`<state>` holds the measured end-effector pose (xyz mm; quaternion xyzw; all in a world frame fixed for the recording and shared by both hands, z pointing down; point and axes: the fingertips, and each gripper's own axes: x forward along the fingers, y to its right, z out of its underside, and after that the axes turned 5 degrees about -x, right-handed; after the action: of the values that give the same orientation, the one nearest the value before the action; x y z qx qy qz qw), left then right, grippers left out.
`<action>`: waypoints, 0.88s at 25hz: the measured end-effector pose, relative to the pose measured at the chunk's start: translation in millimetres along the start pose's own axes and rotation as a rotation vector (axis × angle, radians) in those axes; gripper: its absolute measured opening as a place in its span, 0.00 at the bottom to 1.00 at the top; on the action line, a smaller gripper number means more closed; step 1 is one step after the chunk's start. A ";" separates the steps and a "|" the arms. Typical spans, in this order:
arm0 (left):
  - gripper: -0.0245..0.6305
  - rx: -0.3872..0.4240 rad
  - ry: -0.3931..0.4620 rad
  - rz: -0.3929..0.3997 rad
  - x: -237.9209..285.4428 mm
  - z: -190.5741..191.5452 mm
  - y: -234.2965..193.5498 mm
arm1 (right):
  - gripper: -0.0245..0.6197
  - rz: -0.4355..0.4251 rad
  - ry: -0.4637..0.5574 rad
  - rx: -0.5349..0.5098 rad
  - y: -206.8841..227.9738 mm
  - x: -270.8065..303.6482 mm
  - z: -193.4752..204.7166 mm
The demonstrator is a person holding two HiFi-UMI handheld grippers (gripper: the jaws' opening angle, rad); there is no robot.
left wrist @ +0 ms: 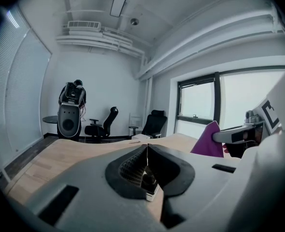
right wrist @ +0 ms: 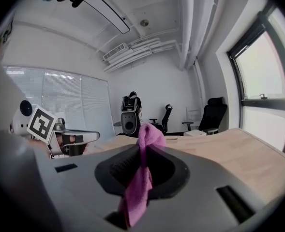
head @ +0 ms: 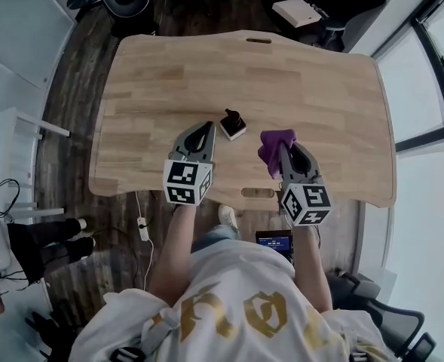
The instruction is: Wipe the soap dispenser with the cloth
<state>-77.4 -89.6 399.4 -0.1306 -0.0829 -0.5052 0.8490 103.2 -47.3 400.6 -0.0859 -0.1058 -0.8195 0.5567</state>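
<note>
Head view: soap dispenser (head: 233, 124) stands on the tabletop (head: 319, 89) between both tools, touched by neither.
Left tool (head: 205, 127) has its jaws pressed together, empty; right tool (head: 283, 148) is clamped on the purple cloth (head: 273, 142). With nothing steadying it, the small dispenser would likely tip or slide under a hard wipe.

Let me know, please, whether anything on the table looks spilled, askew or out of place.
Nothing stands out: the soap dispenser stands upright on the table with no spill around it, and the purple cloth is pinched in the right tool.
</note>
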 end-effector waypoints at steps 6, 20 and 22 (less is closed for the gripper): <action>0.05 -0.015 0.003 0.024 20.9 -0.1 -21.3 | 0.10 0.033 -0.001 0.020 3.2 23.4 1.4; 0.05 -0.037 0.056 0.025 24.7 -19.9 -27.2 | 0.10 -0.004 0.065 0.013 -5.1 40.1 -27.1; 0.05 -0.034 0.059 0.021 25.4 -22.3 -28.9 | 0.10 -0.018 0.073 0.004 -8.5 43.1 -30.7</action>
<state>-90.5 -130.8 389.1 -0.1308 -0.0480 -0.5011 0.8541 78.8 -91.1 381.5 -0.0539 -0.0878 -0.8269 0.5529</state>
